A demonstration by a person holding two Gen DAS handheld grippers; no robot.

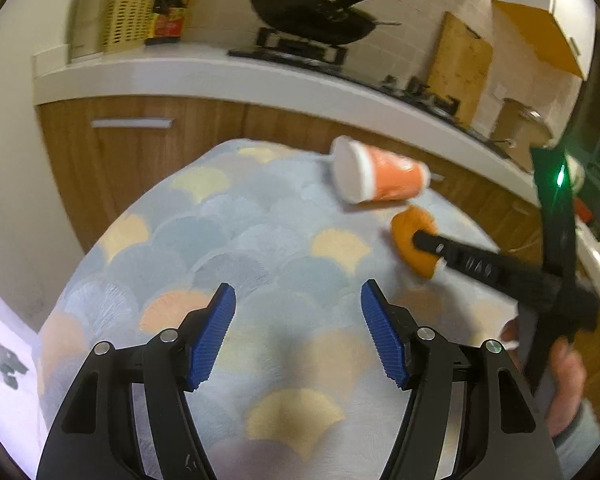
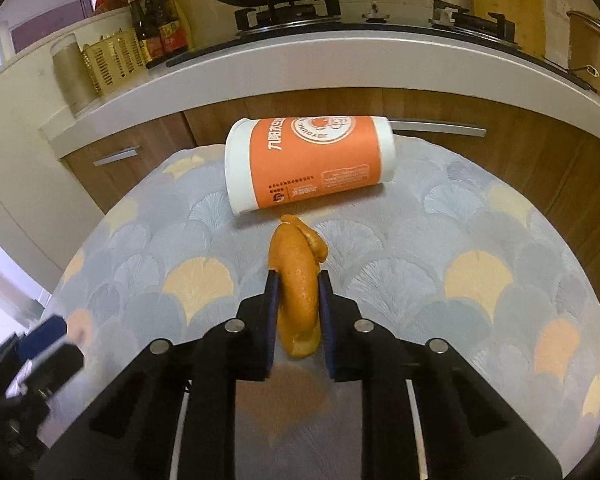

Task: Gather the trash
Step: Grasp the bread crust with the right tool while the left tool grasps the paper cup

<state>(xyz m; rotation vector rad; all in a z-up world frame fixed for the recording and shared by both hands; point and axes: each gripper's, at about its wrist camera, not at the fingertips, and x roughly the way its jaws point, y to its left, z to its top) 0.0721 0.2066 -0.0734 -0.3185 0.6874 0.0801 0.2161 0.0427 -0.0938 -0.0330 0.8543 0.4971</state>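
An orange-and-white paper cup (image 2: 308,162) lies on its side at the far edge of a round table with a scallop-pattern cloth (image 2: 440,240). My right gripper (image 2: 298,280) is shut on a piece of orange peel (image 2: 298,276), just in front of the cup. In the left wrist view the cup (image 1: 380,176) lies at the far right, with the peel (image 1: 410,246) held by the right gripper (image 1: 428,246) below it. My left gripper (image 1: 298,300) is open and empty above the middle of the cloth (image 1: 220,220).
Behind the table runs a white kitchen counter (image 2: 300,64) with wooden cabinets (image 1: 140,152), a gas stove with a black wok (image 1: 316,12), bottles and a yellow basket (image 2: 116,56), a cutting board (image 1: 458,68) and a pot (image 1: 522,124).
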